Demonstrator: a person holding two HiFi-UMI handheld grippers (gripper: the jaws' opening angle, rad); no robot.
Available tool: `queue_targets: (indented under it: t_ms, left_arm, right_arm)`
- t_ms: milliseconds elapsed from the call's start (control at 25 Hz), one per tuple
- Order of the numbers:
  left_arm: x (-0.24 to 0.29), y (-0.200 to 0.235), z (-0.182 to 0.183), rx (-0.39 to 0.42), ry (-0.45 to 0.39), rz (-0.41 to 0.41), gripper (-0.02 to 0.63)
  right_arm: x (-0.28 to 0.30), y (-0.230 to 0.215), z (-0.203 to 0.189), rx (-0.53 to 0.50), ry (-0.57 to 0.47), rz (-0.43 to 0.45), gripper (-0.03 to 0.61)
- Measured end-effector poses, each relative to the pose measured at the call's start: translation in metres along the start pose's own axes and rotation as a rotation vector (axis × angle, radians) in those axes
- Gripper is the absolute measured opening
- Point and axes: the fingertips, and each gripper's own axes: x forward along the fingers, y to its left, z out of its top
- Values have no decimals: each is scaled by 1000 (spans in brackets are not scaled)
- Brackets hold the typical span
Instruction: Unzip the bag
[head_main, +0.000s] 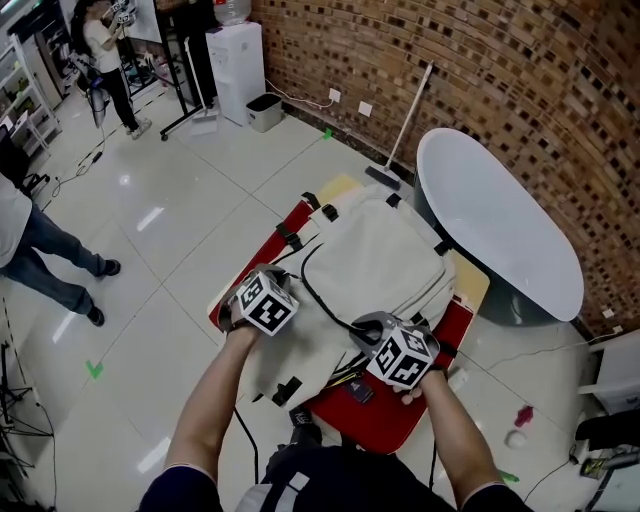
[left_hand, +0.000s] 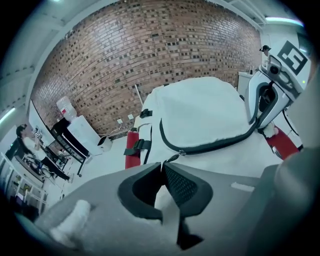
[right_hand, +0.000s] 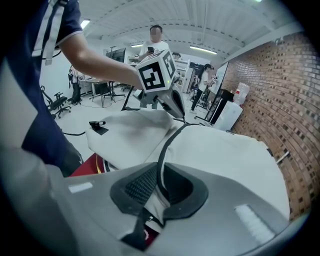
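A cream backpack (head_main: 375, 260) lies flat on a red table (head_main: 395, 425). A dark zipper (head_main: 318, 300) curves round its front panel. My left gripper (head_main: 292, 290) is at the zipper's left side, shut on the small dark zipper pull (left_hand: 170, 159) that leads from the slider (left_hand: 182, 151). My right gripper (head_main: 362, 326) is at the bag's near edge, shut on the cream fabric beside the zipper track (right_hand: 167, 145), which runs in between its pads. The left gripper (right_hand: 180, 118) also shows in the right gripper view, and the right gripper (left_hand: 260, 117) in the left gripper view.
A white oval table (head_main: 500, 220) stands right of the bag against the brick wall, with a broom (head_main: 405, 130) leaning near it. A water dispenser (head_main: 235, 70) and people stand at the far left. Black straps and buckles (head_main: 290, 235) hang off the bag's edges.
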Motion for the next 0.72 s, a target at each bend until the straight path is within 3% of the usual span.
queue_targets:
  t_ms: [720]
  left_arm:
    - [38,27,28,160,-79,-39,21]
  right_arm:
    - [2,0,-8,109,17,-6,44]
